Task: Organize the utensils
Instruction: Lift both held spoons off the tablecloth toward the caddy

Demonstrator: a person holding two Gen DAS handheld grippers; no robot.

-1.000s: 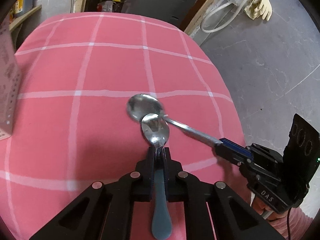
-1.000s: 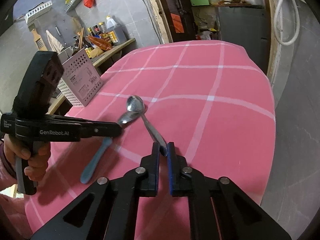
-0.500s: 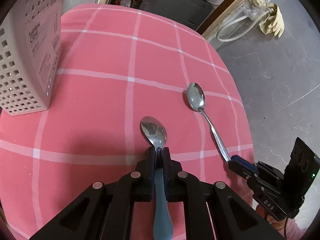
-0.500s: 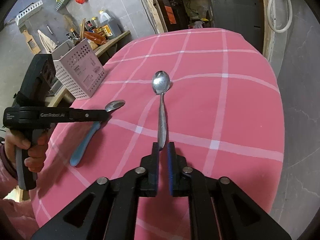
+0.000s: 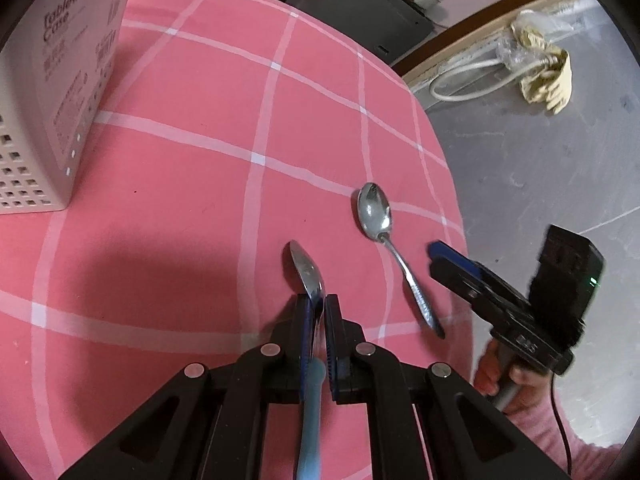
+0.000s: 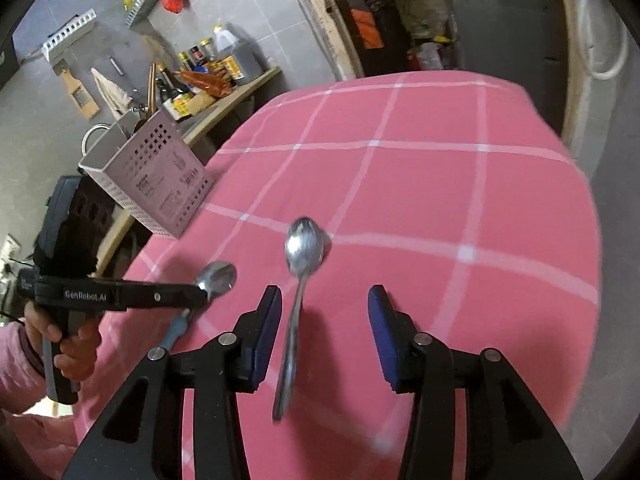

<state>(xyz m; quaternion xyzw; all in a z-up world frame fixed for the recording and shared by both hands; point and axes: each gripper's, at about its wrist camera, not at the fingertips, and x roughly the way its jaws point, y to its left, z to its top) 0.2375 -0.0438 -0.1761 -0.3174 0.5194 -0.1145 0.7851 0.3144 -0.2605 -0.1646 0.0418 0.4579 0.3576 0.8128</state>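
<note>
My left gripper [image 5: 316,304] is shut on a blue-handled spoon [image 5: 307,272], holding it at the neck with the bowl tilted on edge above the pink checked cloth; it also shows in the right wrist view [image 6: 218,276]. An all-steel spoon [image 5: 394,252] lies on the cloth to its right. In the right wrist view my right gripper [image 6: 324,304] is open, its fingers on either side of that steel spoon [image 6: 304,248] without touching it. A white perforated utensil case [image 5: 44,92] stands at the far left, also seen in the right wrist view [image 6: 148,176].
The table's right edge [image 5: 452,184] drops to a grey floor. A shelf with bottles [image 6: 212,76] stands behind the case. A dark cabinet [image 5: 360,4] is beyond the table's far end.
My right gripper has opened and let go of the steel spoon, which now lies on the cloth. My left gripper has rolled the blue-handled spoon onto its edge and moved nearer the case.
</note>
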